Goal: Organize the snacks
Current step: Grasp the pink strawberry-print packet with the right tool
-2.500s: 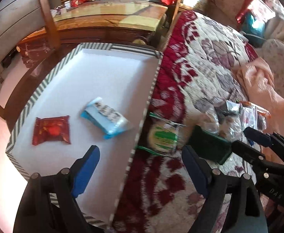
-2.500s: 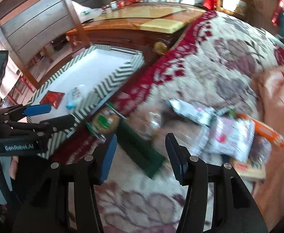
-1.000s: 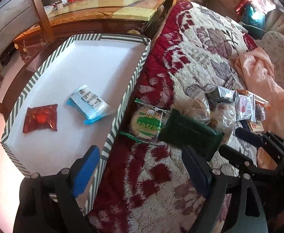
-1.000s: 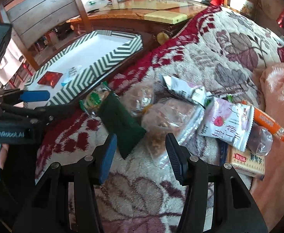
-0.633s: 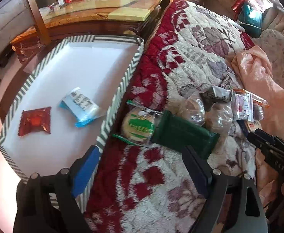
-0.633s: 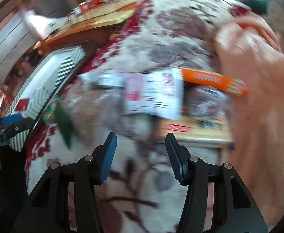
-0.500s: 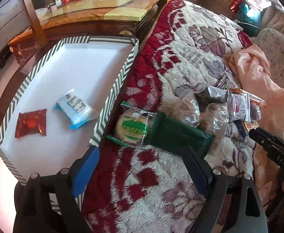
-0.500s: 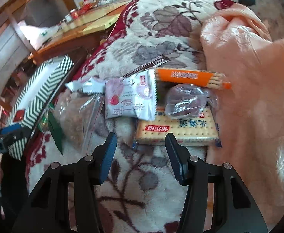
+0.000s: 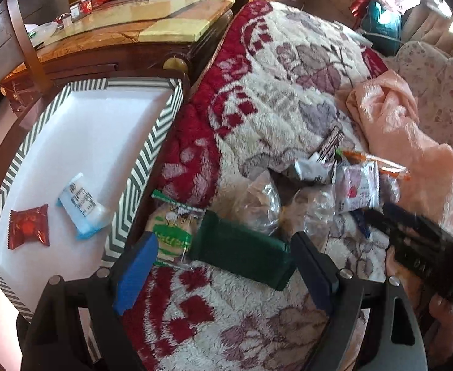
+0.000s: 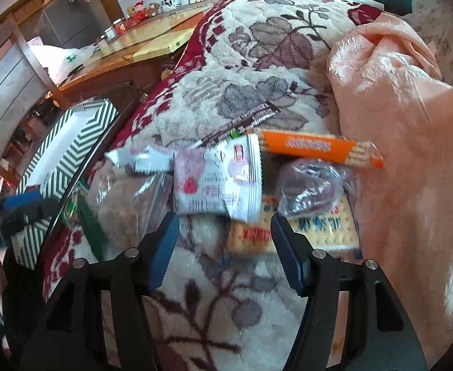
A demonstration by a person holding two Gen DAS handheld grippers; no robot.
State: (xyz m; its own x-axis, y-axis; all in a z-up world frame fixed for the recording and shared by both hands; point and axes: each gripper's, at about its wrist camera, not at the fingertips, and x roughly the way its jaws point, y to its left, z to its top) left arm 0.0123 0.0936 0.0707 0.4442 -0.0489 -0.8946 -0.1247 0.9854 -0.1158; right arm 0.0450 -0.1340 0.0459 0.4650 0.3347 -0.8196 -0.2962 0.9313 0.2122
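— How far is the sorting, do you think?

— Only at the start, I judge. In the striped box lie two snacks: one red packet at about eight o'clock in the left view and one blue-white packet just beside it. All the rest is on the flowered blanket.

— How many are left there?

— I count about nine, though they overlap, so I am not sure. One dark green packet, one round cake in a green-printed wrapper, two clear bags, one silver packet, one pink-white packet, one orange biscuit stick pack, one cracker pack and one small purple bag on top of it.

— And the grippers?

— The left gripper has its jaws wide apart, nothing between them but the green packet lying below. The right gripper has just been opening; its jaws stand apart at six o'clock under the pink-white packet and the crackers, holding nothing.
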